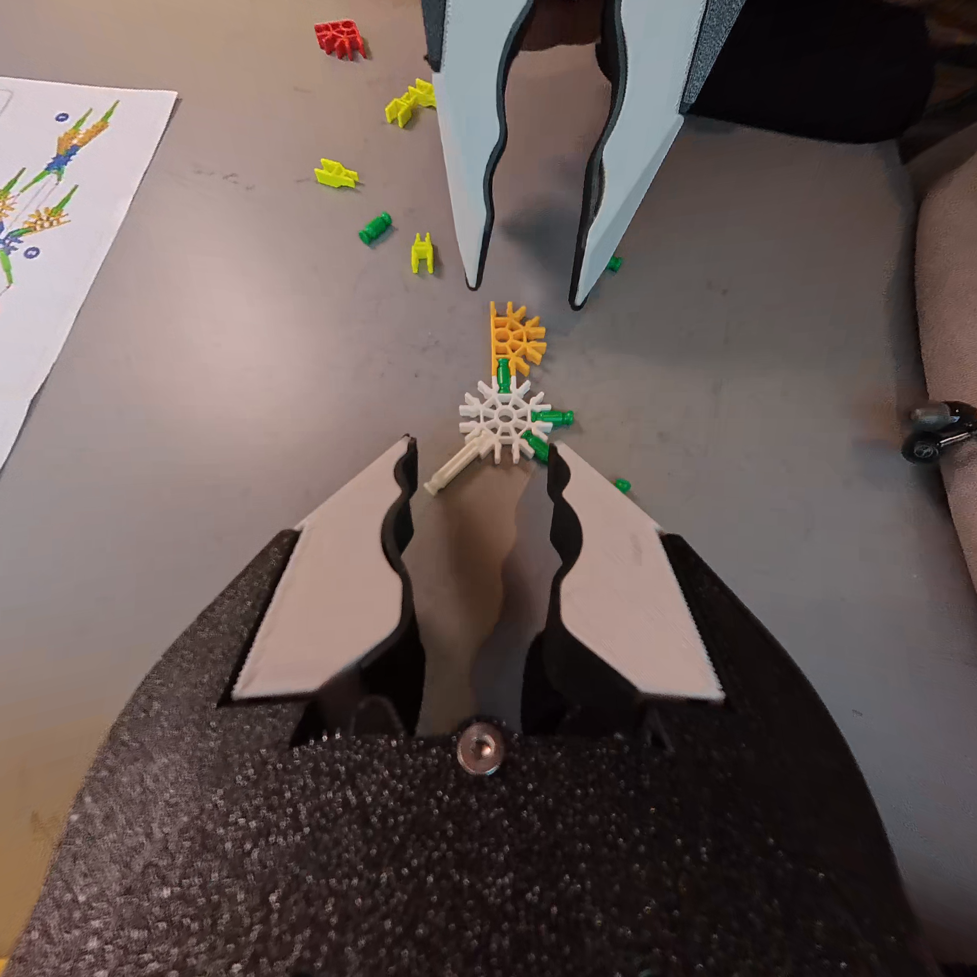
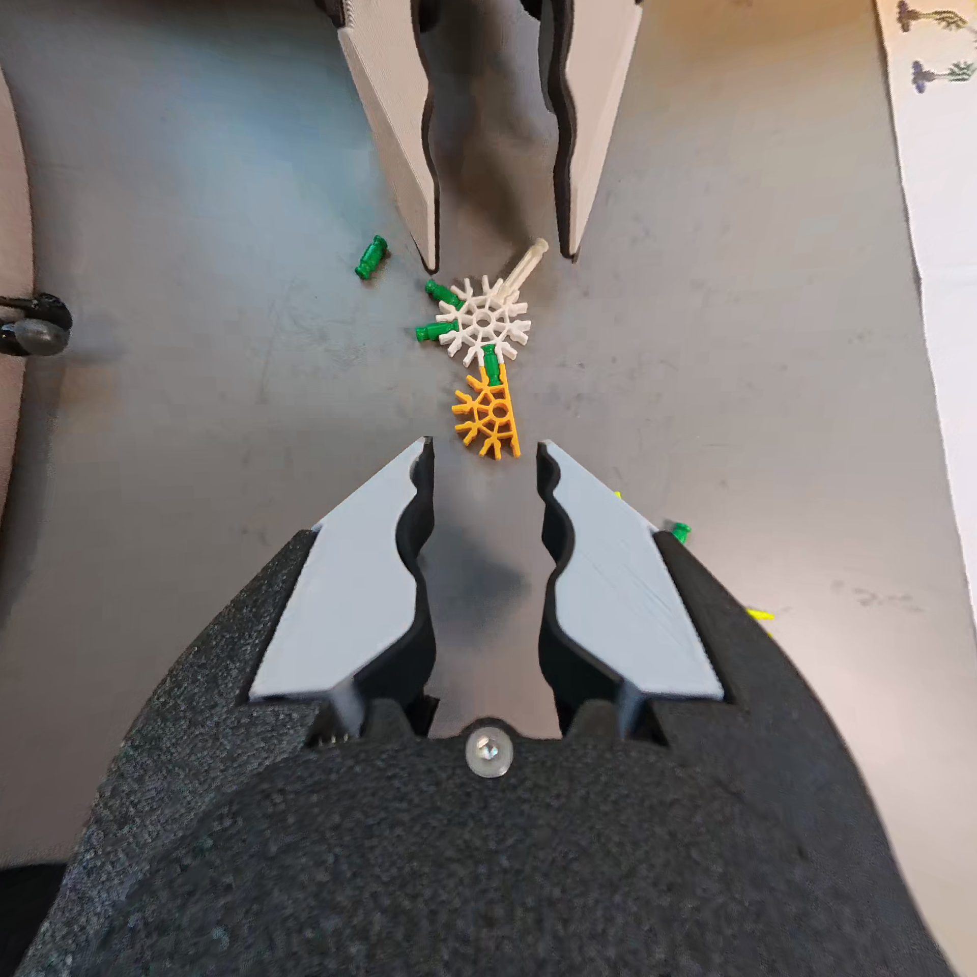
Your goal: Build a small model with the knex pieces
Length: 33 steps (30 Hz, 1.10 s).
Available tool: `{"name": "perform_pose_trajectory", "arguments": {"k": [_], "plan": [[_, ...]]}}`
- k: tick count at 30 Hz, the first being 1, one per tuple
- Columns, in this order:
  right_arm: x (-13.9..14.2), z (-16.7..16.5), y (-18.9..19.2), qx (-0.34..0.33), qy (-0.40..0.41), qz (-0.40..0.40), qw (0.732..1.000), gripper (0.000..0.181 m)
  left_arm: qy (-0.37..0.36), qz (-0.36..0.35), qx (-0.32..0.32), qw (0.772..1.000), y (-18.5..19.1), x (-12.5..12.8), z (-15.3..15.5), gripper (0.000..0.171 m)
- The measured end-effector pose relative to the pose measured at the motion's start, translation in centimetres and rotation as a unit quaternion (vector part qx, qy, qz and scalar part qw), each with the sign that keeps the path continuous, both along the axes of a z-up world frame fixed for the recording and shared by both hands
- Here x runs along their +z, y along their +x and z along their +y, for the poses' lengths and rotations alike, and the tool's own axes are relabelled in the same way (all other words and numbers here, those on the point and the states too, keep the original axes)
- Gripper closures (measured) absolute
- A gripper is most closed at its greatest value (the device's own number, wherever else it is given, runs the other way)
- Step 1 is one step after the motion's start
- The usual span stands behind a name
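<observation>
A small toy assembly lies flat on the grey table: a white snowflake connector (image 1: 502,419) (image 2: 484,321) with three short green rods and a cream rod (image 1: 454,468) (image 2: 526,267), joined by one green rod to an orange fan connector (image 1: 515,338) (image 2: 489,415). My left gripper (image 1: 480,448) is open and empty, its tips either side of the white connector's near edge. My right gripper (image 2: 485,441) is open and empty, its tips just short of the orange connector. Each gripper faces the other across the assembly, the right one (image 1: 523,296) far in the left view, the left one (image 2: 502,256) far in the right view.
Loose pieces lie at the far left of the left wrist view: a red connector (image 1: 341,38), yellow clips (image 1: 335,173) (image 1: 423,252) (image 1: 409,103) and a green rod (image 1: 375,227). A printed instruction sheet (image 1: 63,222) lies at the left. A small black object (image 1: 938,429) sits at the table's right edge. My hands' fingertips stand some 7 cm from each other. My right gripper is the nearer one to the green rod (image 1: 375,227): about 6 cm, against 12 cm.
</observation>
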State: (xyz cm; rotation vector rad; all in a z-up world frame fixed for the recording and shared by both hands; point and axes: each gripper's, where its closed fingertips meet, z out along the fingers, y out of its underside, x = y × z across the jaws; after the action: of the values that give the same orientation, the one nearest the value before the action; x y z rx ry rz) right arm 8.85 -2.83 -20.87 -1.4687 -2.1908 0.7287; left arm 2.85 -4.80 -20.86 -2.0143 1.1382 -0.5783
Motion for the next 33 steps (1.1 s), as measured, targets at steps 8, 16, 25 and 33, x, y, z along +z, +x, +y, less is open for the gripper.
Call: {"name": "perform_pose_trajectory", "arguments": {"k": [8,16,25,33], "plan": [[-1.0,-0.4,-1.1,0.015,-0.015,-0.008,1.0,0.157,-0.023,0.009,0.066,0.998,-2.2,-1.2,0.9,0.15],[-1.0,-0.4,-1.0,0.002,-0.004,-0.002,1.0,0.158,-0.016,0.009,0.069,0.997,-2.1,-1.2,1.1,0.152],[-1.0,-0.1,-0.9,-0.006,-0.007,0.014,1.0,0.157,-0.016,-0.024,0.015,0.999,-1.5,0.7,-0.7,0.142],[-0.8,0.7,-0.8,-0.007,-0.006,0.034,0.999,0.156,-0.057,0.025,-0.091,0.994,0.7,-0.8,-5.3,0.146]]}}
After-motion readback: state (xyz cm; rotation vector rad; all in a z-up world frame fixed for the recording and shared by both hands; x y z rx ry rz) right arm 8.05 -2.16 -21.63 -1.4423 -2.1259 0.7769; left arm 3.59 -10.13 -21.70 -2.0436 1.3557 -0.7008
